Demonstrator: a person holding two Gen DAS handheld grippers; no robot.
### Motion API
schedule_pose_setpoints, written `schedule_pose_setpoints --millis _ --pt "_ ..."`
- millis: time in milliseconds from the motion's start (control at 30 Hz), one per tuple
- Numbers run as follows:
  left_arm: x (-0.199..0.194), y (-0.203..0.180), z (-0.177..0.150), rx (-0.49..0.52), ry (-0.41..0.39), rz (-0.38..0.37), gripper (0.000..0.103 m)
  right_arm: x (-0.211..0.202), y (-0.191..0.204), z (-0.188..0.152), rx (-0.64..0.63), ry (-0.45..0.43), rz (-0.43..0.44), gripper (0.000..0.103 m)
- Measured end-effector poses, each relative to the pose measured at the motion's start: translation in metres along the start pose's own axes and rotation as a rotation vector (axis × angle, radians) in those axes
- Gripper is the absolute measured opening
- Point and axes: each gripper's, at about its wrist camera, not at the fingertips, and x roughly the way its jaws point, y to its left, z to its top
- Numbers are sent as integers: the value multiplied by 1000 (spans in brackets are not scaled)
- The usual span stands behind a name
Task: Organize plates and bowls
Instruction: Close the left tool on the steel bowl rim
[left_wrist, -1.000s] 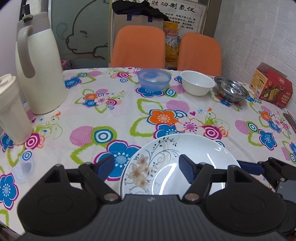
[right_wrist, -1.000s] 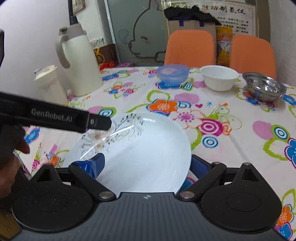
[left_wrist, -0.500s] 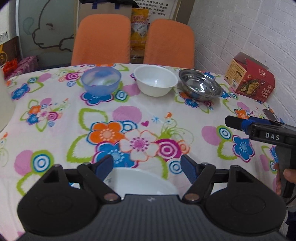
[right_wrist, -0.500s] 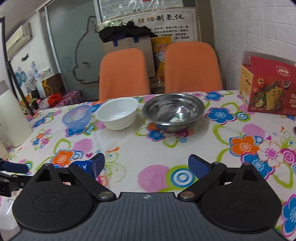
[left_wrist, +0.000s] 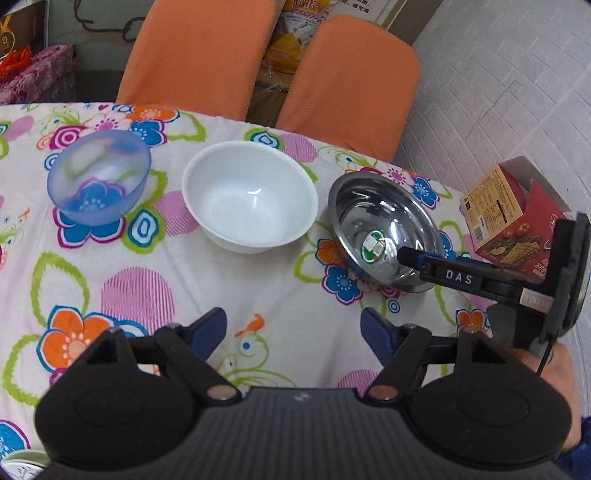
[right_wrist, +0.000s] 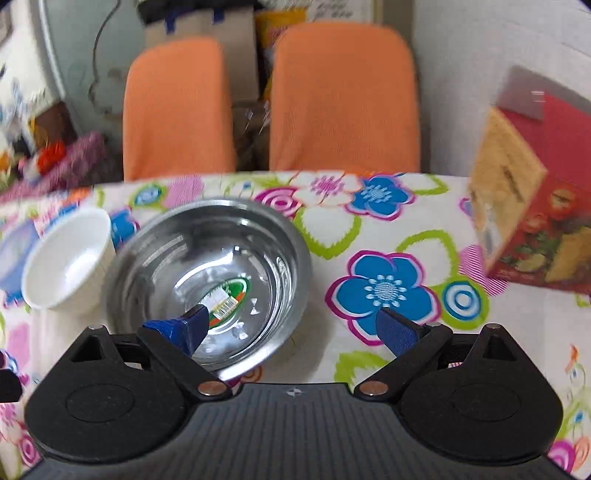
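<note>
Three bowls sit in a row on the flower-patterned worktop: a translucent blue plastic bowl at ten o'clock in the left wrist view, a white ceramic bowl at twelve, and a shiny round steel bowl at two (a green sticker lies inside it). The right gripper has its fingers spread, one blue pad inside the steel bowl, one outside its rim. The left gripper hovers, fingers spread, empty. A red cardboard box stands at three o'clock.
</note>
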Motion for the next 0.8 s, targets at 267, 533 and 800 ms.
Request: schedule_pose_setpoints --millis 267,533,800 --pt "3 9 -2 -17 5 18 73 27 13 19 -174 187 -12 85" --pt "-16 6 -6 1 -28 -21 73 12 14 11 -178 319 60 85" --pt "4 -13 -5 -21 10 -59 73 -27 29 -13 -227 211 18 85"
